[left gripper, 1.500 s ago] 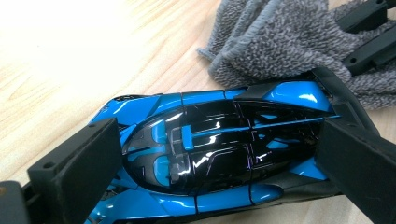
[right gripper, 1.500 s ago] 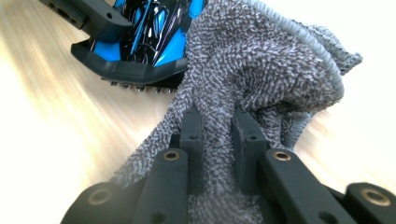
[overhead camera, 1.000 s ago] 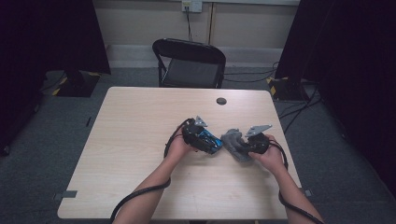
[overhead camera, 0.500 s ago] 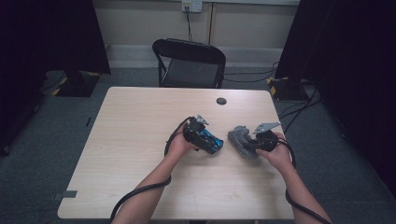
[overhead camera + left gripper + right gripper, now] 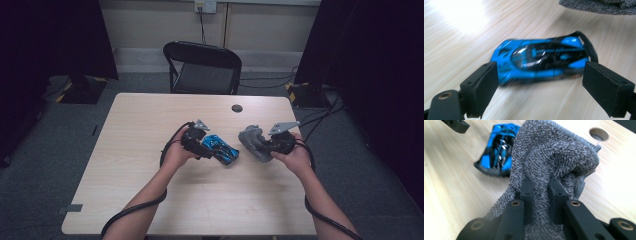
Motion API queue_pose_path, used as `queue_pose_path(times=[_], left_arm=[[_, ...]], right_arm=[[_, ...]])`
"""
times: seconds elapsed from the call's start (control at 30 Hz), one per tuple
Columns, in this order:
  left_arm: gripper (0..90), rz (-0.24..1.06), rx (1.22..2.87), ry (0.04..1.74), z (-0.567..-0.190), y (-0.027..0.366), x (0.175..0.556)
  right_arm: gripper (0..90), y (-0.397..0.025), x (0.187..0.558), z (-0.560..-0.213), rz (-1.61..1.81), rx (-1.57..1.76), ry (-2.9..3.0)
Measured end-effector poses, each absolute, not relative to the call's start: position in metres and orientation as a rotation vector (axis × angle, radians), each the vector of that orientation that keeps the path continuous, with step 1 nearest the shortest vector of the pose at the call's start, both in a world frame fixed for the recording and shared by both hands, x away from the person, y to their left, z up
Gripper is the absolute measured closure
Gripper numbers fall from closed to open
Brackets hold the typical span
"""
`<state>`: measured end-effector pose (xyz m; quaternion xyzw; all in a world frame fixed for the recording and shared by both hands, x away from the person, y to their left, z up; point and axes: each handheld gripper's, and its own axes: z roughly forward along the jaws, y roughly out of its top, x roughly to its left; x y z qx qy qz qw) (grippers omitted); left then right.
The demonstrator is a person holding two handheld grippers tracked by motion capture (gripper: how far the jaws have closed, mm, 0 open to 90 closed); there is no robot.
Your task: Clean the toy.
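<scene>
A blue and black toy car (image 5: 223,149) lies on the light wooden table (image 5: 140,130), near the middle. My left gripper (image 5: 211,148) is at the car's left end, open; in the left gripper view the car (image 5: 541,57) sits crosswise just beyond the two wide-spread pads (image 5: 486,85), blurred. My right gripper (image 5: 267,146) is shut on a grey terry cloth (image 5: 252,140), which bunches over its jaws (image 5: 554,152). A small gap separates cloth and car (image 5: 499,147); the cloth hides the car's right side in the right gripper view.
A round cable hole (image 5: 237,108) sits in the table behind the grippers. A black folding chair (image 5: 202,70) stands past the far edge. Dark curtains hang at both sides. Cables trail from both grippers off the near edge.
The right gripper has carried the cloth away from the car, a little right and farther back. The left hand has drawn back slightly to the left; the car has stayed in place.
</scene>
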<state>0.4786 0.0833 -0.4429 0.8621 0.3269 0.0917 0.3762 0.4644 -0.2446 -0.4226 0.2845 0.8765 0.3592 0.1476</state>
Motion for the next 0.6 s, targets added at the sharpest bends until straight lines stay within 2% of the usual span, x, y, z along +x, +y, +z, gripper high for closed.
queue_pose_path(times=[0.33, 0.6], left_arm=[[14.9, 0.292, 2.192, 0.868, -0.432, 0.138, 0.449], [15.0, 0.285, 2.204, 0.920, -0.444, 0.177, 0.425]], right_arm=[[76.7, -0.187, 0.466, -0.411, 1.074, 0.649, 2.593], [76.3, -0.131, 0.464, -0.411, 1.116, 0.505, 2.657]])
